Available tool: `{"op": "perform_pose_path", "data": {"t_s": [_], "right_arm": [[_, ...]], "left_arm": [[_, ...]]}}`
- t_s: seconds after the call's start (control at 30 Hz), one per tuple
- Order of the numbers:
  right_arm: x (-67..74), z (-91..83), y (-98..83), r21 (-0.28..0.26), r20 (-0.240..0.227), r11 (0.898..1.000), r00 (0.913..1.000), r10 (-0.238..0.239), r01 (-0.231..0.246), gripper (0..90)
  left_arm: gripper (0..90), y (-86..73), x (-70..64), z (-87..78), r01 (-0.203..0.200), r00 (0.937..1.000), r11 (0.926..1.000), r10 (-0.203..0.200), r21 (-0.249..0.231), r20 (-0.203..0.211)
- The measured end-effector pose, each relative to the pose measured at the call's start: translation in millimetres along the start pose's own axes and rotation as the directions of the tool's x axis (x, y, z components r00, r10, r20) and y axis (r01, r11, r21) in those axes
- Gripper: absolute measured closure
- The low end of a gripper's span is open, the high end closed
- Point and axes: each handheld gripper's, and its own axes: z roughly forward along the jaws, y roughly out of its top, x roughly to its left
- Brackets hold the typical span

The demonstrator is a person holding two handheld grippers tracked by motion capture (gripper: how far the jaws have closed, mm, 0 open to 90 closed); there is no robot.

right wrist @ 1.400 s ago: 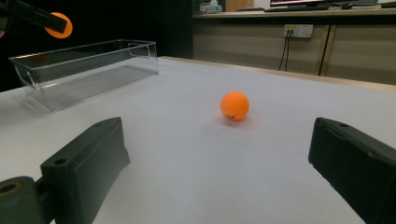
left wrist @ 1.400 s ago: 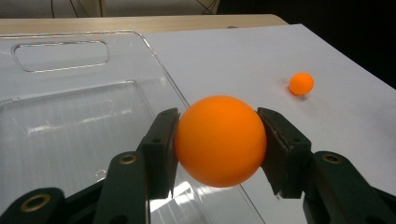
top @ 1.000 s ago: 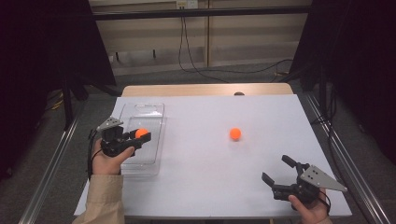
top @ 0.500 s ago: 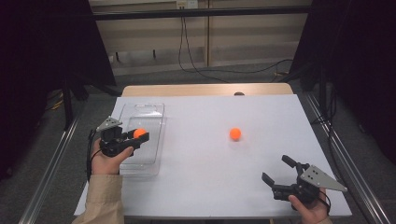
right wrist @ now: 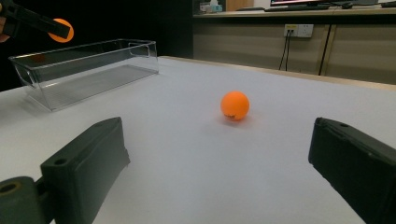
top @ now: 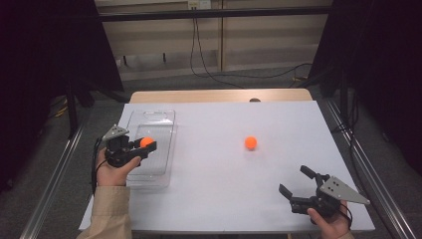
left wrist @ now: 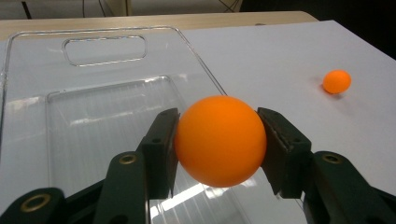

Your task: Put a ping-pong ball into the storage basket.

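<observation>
My left gripper (top: pixel 145 145) is shut on an orange ball (top: pixel 146 142) and holds it above the clear plastic bin (top: pixel 158 119) at the table's left. In the left gripper view the held ball (left wrist: pixel 219 140) sits squeezed between the two black pads, with the bin (left wrist: pixel 93 112) below. A second orange ball (top: pixel 251 143) rests on the white table near the middle, also seen as the loose ball (right wrist: pixel 235 105) and the small ball (left wrist: pixel 336 81). My right gripper (top: pixel 297 183) stands open low over the table's front right, its jaws wide apart and nothing between them.
The white table (top: pixel 224 199) ends in a wooden strip at the far edge. Dark curtains hang on both sides, and cables run along the floor behind. The clear bin (right wrist: pixel 84 70) looks empty inside.
</observation>
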Motion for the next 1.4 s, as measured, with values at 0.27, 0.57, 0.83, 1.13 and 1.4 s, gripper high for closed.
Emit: {"op": "perform_pose_path", "data": {"t_s": [0.27, 0.57, 0.83, 1.13, 1.4], "right_arm": [[0.1, -0.1, 0.1, 0.0, 0.0, 1.0, 1.0, 0.001, -0.001, 3.3], [0.0, -0.1, 0.1, -0.001, 0.0, 1.0, 1.0, 0.001, -0.001, 3.3], [0.1, -0.1, 0.0, 0.0, 0.0, 1.0, 1.0, 0.001, -0.001, 3.3], [0.1, -0.3, 0.1, -0.002, 0.0, 1.0, 1.0, 0.0, 0.0, 3.3], [0.2, 0.0, 0.3, -0.001, 0.0, 1.0, 1.0, 0.0, 0.0, 3.3]], "left_arm": [[50.8, -2.0, 2.8, 1.0, 0.004, 0.9999, 1.0, -0.004, 0.002, -0.012], [50.7, -4.3, 5.9, 2.4, 0.004, 0.9995, 0.9999, -0.003, 0.01, -0.032], [50.7, -7.6, 10.0, 4.2, 0.01, 0.9985, 0.9997, -0.008, 0.021, -0.054], [50.5, -10.6, 12.9, 7.0, 0.009, 0.9971, 0.9994, -0.007, 0.033, -0.076], [49.7, -12.8, 15.2, 9.9, 0.012, 0.9951, 0.9993, -0.009, 0.035, -0.098]]}}
